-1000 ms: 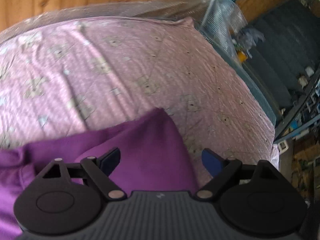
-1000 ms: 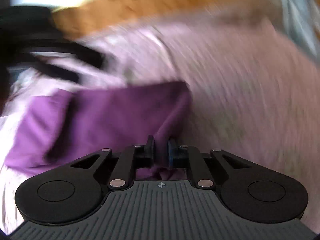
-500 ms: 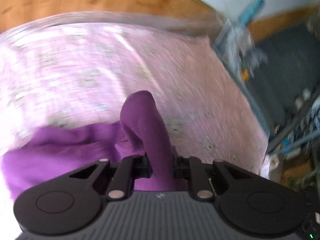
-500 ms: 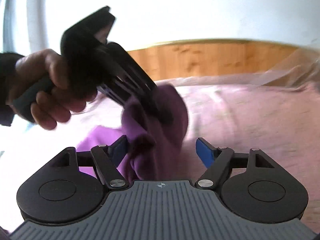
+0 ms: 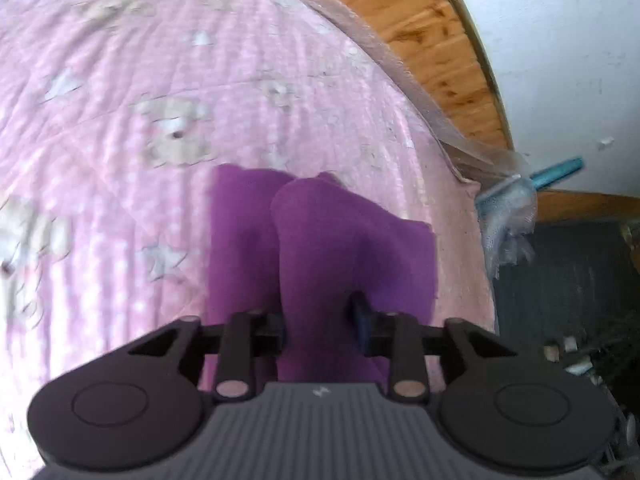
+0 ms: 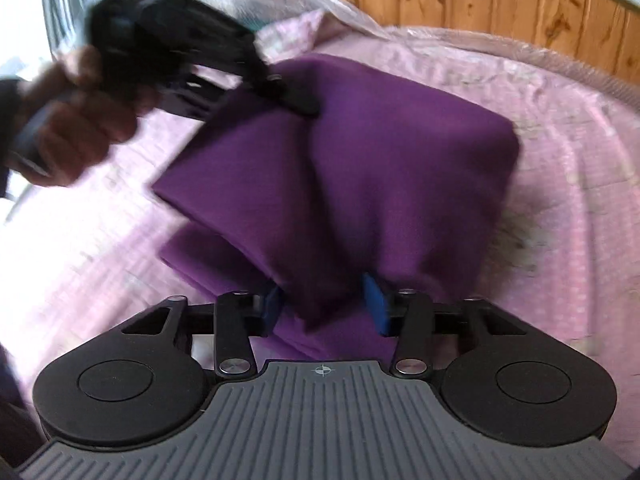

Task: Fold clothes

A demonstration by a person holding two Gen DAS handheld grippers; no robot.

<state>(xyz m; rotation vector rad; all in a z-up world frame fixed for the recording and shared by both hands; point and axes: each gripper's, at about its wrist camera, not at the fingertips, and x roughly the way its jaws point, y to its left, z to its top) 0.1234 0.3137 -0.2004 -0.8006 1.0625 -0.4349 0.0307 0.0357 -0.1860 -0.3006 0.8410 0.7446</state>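
Since a moment ago, your right gripper (image 6: 324,306) has clamped the purple garment (image 6: 360,168); left gripper (image 5: 320,320) grips it too, above the pink bedsheet (image 5: 120,120).

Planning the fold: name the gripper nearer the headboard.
The left gripper, at the far edge of the purple cloth; the right gripper holds the near edge.

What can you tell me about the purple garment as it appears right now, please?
The purple garment is plain, matte, soft-looking cloth with no visible print, seams or buttons. It is doubled into a thick bundle, with a flatter layer lying on the pink quilt beneath it. The left gripper pinches one fold; the right gripper is closed on another thick fold.
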